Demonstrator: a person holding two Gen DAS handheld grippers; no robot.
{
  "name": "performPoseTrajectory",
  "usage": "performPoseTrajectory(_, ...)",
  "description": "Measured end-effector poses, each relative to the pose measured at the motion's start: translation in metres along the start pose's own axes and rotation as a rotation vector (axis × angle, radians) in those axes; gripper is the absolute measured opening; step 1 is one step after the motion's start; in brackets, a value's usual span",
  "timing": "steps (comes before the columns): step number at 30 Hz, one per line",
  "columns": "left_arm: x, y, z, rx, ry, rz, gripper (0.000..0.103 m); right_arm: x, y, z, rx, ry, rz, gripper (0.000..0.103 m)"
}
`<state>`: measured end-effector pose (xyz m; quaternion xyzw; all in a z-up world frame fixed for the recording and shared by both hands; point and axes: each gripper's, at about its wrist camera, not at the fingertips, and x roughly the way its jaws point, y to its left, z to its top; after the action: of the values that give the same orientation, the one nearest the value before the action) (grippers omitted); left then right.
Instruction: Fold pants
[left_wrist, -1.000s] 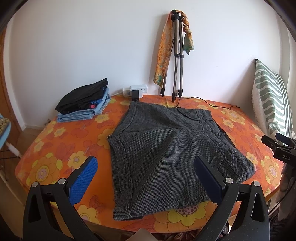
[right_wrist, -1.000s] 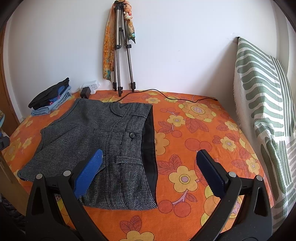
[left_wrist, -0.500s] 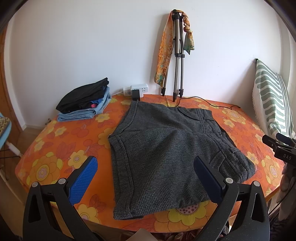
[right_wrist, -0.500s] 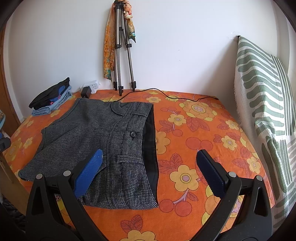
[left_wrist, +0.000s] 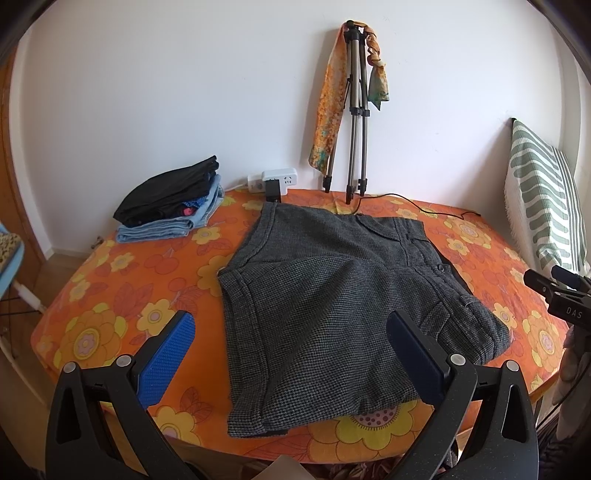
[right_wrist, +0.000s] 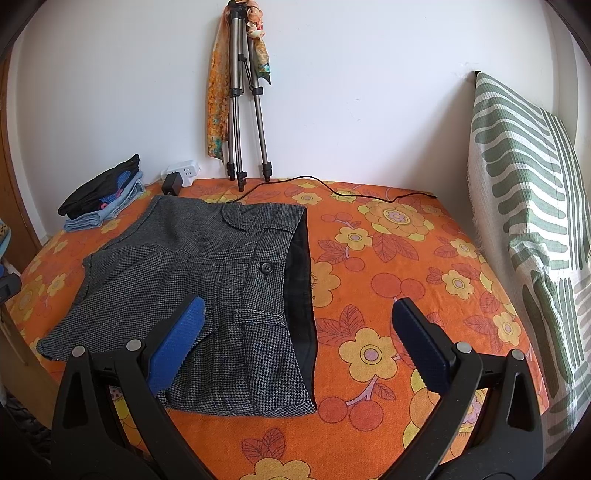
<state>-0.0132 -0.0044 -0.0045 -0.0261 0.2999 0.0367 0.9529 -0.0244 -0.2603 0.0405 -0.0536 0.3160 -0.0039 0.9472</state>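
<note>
While grey houndstooth shorts (left_wrist: 332, 302) lie folded once on floral table (right_wrist: 406, 258), left gripper (left_wrist: 291, 354) and right gripper (right_wrist: 295, 343) hover released, empty. Next likely: pinch waistband (right_wrist: 299, 280), fold across.

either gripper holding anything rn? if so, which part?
Nothing is held. The left gripper and the right gripper are both open, hovering above the gray pants, which lie flat on the orange tablecloth.

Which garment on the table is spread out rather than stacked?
The grey checked pants, lying flat mid-table in front of both open grippers. The other clothes sit folded in a pile by the wall, black on top of blue denim.
</note>
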Motion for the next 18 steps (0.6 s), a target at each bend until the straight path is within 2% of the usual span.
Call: performPoseTrajectory(18, -0.0003, -0.0005, 0.0001, 0.004, -0.001, 0.005, 0.103, 0.0003, -0.0003, 0.0003, -0.001, 0.001, 0.0, 0.103)
